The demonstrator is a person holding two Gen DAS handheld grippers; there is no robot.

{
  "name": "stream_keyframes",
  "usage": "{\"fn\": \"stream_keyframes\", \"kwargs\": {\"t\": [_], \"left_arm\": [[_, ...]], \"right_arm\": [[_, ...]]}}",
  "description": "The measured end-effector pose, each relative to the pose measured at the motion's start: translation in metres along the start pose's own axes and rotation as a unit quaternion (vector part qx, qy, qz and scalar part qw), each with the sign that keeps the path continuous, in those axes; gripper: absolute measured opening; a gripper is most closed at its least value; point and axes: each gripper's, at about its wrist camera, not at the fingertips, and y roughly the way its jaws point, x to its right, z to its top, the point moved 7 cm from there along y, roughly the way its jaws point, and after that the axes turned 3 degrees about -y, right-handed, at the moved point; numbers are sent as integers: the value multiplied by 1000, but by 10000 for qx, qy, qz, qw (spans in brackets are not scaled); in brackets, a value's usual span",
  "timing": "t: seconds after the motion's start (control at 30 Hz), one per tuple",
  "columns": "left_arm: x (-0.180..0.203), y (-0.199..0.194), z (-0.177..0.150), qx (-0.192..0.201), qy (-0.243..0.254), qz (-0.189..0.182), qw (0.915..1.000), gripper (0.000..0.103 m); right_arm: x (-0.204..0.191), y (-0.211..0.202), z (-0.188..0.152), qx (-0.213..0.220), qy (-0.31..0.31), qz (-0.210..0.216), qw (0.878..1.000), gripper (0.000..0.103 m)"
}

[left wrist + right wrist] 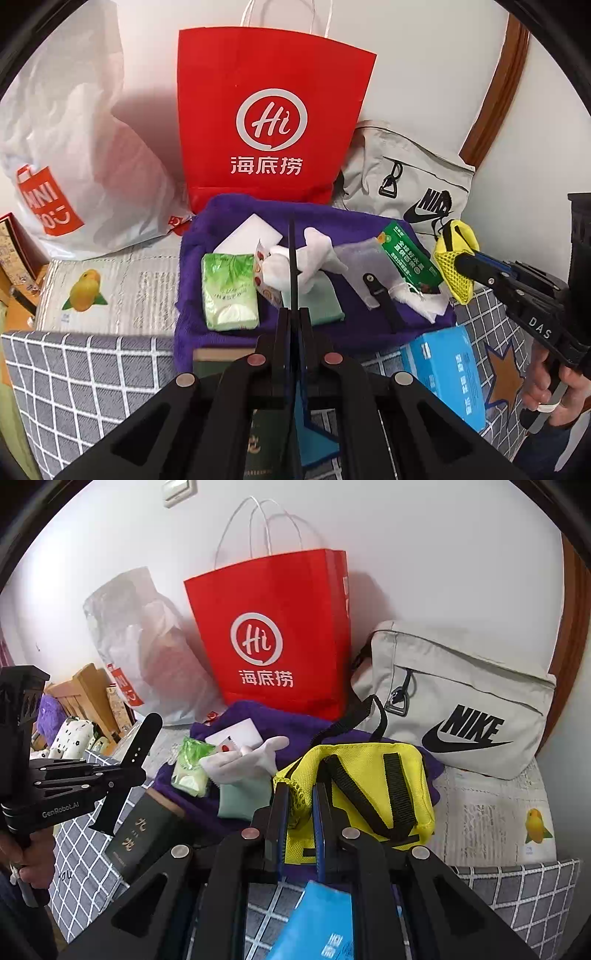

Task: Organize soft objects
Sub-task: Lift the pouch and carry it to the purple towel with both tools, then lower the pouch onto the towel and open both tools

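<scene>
Standing against the white wall at twelve o'clock is a red paper carrier bag with white cord handles and a white "Hi" logo (273, 122); what it holds cannot be seen; at its nine o'clock slumps a translucent white plastic shopping bag with an orange logo (74, 166), its contents only a blur of pink and white; at its three o'clock leans a pale grey fabric Nike pouch with a black strap (461, 698), zipped. Clamped in the right gripper (299, 805) is a small yellow mesh-and-fabric pouch with black straps (369, 794); its fingers (277, 812) pinch the mesh edge at the pouch's nine o'clock side, and in the left wrist view the pouch hangs at three o'clock, off the purple towel's right edge. The left gripper (293, 258) has its fingers pressed together on nothing, poised over the towel. On the spread purple terry towel (229, 206) lie a green soft pack of tissues (229, 291), a white cotton glove (306, 258), a folded mint-green cloth (325, 306), a white sponge block (251, 232) and a green printed sachet (410, 254); a blue box (450, 373) sits at the towel's five o'clock. Underneath, a grey bed cover checked in white (85, 373) meets newspaper printed with a yellow fruit (110, 284); brown wooden trim (498, 85) runs up the wall at two o'clock.
</scene>
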Motion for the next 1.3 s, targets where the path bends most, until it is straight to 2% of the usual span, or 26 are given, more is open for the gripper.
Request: {"fn": "stream_keyframes", "kwargs": {"t": [0.7, 1.3], "left_arm": [[14, 59, 49, -181, 61, -296, 9994, 4], [14, 123, 47, -657, -61, -380, 9971, 4]], "right_arm": [[9, 64, 18, -305, 13, 128, 9995, 12], [11, 119, 0, -977, 95, 451, 9942, 13]]}}
